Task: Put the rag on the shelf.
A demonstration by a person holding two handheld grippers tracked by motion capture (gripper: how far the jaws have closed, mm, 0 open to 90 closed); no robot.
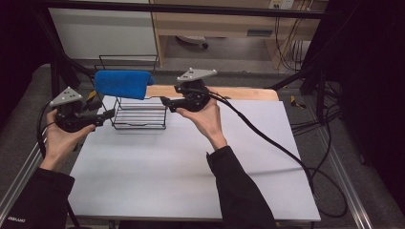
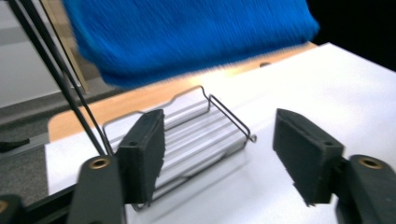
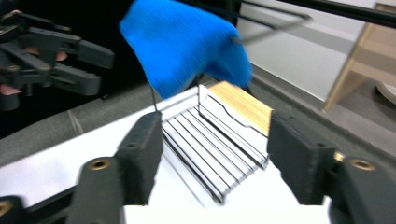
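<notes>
A blue towel hangs over the top bar of a black wire rack at the far left of the white table. My left gripper hovers just left of the rack, open and empty. In the left gripper view the towel and the rack lie beyond its spread jaws. My right gripper is at the rack's right end, also open with nothing between the jaws. The right gripper view looks past its jaws at the towel, the rack and the left gripper.
A wooden board borders the table's far edge. A black cable trails from my right gripper across the table's right side. Black frame bars stand at the left, and wooden shelving is behind the table.
</notes>
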